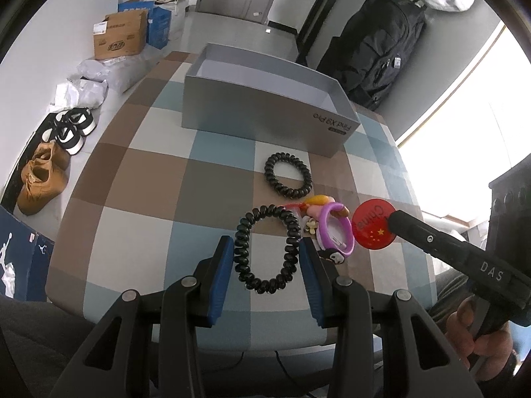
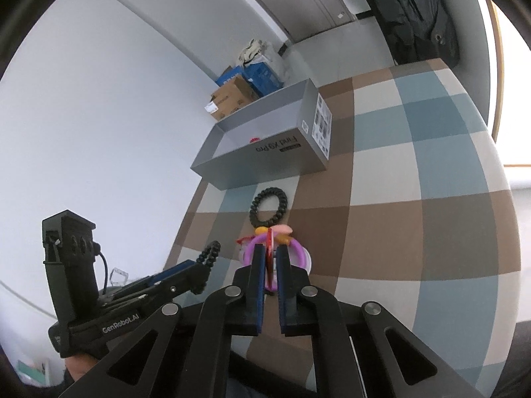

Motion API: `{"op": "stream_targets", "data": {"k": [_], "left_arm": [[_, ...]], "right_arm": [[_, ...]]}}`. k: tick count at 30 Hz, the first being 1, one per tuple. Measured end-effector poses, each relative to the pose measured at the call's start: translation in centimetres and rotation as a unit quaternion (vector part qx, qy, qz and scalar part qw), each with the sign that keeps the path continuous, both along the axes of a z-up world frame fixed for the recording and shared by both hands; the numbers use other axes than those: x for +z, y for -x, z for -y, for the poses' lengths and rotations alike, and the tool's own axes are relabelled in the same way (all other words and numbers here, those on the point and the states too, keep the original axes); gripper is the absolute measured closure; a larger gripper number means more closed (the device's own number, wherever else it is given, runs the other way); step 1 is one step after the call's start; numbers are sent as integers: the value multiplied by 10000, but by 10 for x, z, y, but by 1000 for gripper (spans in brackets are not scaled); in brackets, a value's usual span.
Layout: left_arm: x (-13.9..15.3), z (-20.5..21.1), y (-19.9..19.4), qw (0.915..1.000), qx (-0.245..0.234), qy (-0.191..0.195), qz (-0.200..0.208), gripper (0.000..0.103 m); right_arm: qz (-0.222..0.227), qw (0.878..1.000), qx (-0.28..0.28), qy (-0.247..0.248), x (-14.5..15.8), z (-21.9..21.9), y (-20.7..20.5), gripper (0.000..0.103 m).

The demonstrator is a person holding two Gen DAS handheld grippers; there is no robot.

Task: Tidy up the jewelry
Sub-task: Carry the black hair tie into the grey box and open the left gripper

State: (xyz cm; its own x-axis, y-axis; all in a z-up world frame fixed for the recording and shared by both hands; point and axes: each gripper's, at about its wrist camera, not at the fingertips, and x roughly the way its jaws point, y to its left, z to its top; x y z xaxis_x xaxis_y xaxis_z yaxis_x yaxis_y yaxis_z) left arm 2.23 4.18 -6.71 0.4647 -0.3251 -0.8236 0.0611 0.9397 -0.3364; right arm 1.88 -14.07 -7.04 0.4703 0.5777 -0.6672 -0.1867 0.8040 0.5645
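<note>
My left gripper [image 1: 267, 247] is shut on a black spiral hair tie [image 1: 267, 250], its blue pads pressing both sides and holding it off the checked table [image 1: 139, 199]; the tie also shows in the right wrist view [image 2: 209, 258]. My right gripper [image 2: 271, 248] is shut on a red round China badge [image 1: 373, 225], seen edge-on between the pads [image 2: 269, 248]. A second black spiral hair tie [image 1: 288, 175] lies near the grey open box [image 1: 265, 112]. A purple bracelet [image 1: 335, 232] and small colourful trinkets [image 1: 318, 204] lie beside the badge.
The grey box [image 2: 265, 146] holds a small red item [image 2: 255, 139]. A black backpack [image 1: 381, 49] stands behind the table. Shoes [image 1: 43, 175], cardboard boxes [image 1: 121, 34] and bags lie on the floor at the left.
</note>
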Motion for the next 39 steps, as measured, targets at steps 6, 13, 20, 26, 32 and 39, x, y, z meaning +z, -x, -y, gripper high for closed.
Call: {"op": "stream_targets", "data": {"k": [6, 13, 20, 26, 32, 39], "left_arm": [[10, -9, -5, 9996, 178, 178, 100, 68], [29, -15, -20, 9982, 326, 340, 362, 68], [46, -12, -36, 9973, 261, 360, 591, 68], [60, -12, -59, 9960, 255, 322, 790, 68], [61, -11, -87, 9961, 203, 380, 765, 68], [57, -8, -113, 9967, 139, 343, 725, 68]], "right_arm": [[159, 9997, -58, -197, 11, 6, -4, 97], [344, 9991, 30, -225, 29, 3, -19, 97], [453, 9985, 114, -291, 45, -3, -41, 97], [533, 9977, 248, -333, 55, -7, -71, 97], [606, 9967, 369, -403, 60, -12, -100, 97], [598, 9965, 443, -374, 56, -18, -132, 97]]}}
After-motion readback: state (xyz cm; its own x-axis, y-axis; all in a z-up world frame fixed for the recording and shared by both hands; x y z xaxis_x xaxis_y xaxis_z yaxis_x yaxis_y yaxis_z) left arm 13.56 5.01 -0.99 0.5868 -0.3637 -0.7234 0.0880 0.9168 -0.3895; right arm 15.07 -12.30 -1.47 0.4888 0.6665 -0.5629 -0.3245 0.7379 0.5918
